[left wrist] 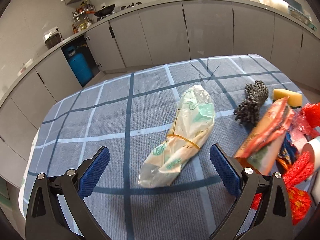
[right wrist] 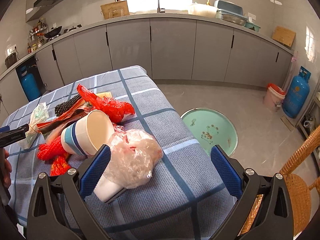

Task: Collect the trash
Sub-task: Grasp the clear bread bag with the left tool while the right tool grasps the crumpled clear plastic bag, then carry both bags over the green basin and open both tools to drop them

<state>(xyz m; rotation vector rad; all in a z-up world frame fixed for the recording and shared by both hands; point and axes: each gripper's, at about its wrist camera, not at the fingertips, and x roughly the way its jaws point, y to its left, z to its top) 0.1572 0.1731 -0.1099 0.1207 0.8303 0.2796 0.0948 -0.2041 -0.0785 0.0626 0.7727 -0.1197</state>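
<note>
Trash lies scattered on the checked tablecloth (left wrist: 112, 108): a rubber-banded plastic bag (left wrist: 180, 138) between the left gripper's (left wrist: 160, 154) spread jaws, and a crumpled film wad (right wrist: 134, 156) just inside the right gripper's (right wrist: 161, 156) spread jaws, touching its left pad. Neither gripper holds anything. A paper cup (right wrist: 90, 132) lies tipped against the wad, with red netting (right wrist: 108, 104) and a snack wrapper (left wrist: 266, 132) piled close by. Risks, as judged: the slick film may slip or spring free as the jaws close; closing may catch the cup and roll it toward the table edge; the green basin (right wrist: 210, 130) on the floor stands apart, so a drop could miss it.
</note>
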